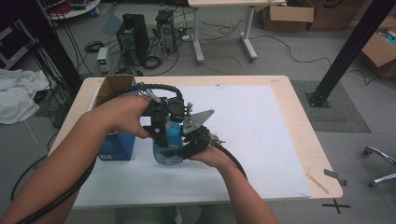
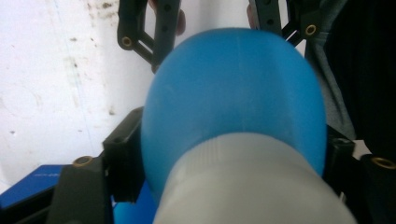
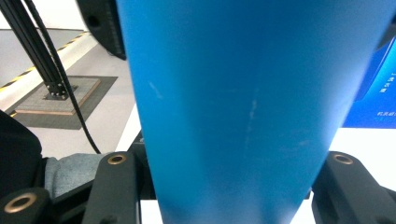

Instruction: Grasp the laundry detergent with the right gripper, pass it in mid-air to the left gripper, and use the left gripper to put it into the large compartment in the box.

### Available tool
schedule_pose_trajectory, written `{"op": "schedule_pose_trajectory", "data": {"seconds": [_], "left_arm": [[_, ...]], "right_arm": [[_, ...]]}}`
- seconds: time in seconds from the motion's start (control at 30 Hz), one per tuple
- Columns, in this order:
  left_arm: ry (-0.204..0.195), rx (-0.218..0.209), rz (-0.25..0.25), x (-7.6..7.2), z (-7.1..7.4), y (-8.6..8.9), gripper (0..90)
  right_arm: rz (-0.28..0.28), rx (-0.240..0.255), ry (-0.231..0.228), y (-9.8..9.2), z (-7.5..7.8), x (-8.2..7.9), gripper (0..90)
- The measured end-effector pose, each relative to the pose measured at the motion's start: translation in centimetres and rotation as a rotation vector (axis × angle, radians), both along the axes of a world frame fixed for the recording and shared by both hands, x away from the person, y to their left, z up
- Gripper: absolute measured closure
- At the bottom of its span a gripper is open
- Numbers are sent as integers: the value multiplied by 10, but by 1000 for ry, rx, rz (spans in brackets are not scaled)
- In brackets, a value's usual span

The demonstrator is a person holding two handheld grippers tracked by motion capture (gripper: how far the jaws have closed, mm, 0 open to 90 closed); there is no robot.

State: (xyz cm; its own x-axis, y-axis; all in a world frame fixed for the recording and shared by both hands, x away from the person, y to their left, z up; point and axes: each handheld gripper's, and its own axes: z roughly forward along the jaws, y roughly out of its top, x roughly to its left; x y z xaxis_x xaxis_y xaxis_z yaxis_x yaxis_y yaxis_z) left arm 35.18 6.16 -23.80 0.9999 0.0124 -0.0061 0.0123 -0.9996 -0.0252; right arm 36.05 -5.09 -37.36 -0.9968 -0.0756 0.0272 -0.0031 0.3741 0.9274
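Blue bottle (image 1: 169,145) stands on the white surface (image 1: 261,140), just beside a blue box (image 1: 116,144). Right claw (image 1: 180,150) clamped on its body. Left claw (image 1: 163,128) at its grey cap (image 2: 247,186), probably gripping; pads mostly hidden.

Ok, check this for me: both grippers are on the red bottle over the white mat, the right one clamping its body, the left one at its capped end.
Not quite: the bottle is blue, not red, as the right gripper view plainly shows. The rest stands: the right gripper clamps its body and the left gripper is at its capped end, over the white mat.
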Motion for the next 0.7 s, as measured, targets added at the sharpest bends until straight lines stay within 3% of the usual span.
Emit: {"op": "schedule_pose_trajectory", "data": {"seconds": [0.7], "left_arm": [[-11, 16, 4, 0, -2, 0, 375]], "right_arm": [[4, 4, 5, 2, -2, 1, 456]]}}
